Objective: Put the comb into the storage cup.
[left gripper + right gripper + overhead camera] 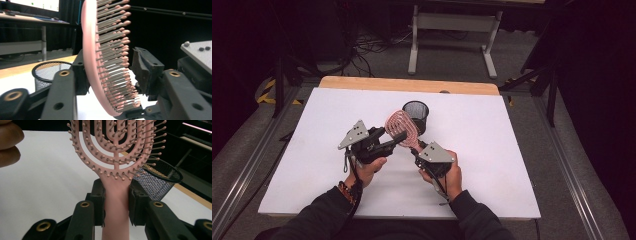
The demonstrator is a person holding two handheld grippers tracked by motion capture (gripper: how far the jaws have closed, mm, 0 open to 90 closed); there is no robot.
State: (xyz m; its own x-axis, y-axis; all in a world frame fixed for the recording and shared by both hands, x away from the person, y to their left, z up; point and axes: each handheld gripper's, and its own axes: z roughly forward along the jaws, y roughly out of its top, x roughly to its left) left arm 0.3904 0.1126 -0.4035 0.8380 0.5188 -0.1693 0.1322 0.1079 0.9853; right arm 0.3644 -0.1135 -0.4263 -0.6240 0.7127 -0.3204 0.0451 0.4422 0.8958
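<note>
White board [492, 150] covers the table, with a wooden strip along its far edge and dark floor, cables and a grey frame beyond. Near the middle of the board stands a black mesh cup [415, 114], upright.

Just in front of the cup a pink brush [402, 129] is held up off the board between 2 grippers. The right gripper [418, 148] is clamped on the brush handle: in the right gripper view both pads press the pink stem [116, 202] from either side, the head rising above them and the cup [156, 181] behind to the right.

The left gripper [398, 136] reaches the brush head from the left. In its own view 1 jaw lies against the smooth back of the head [88, 50] and the other sits at the bristle tips, so the head is pinched between them.
</note>
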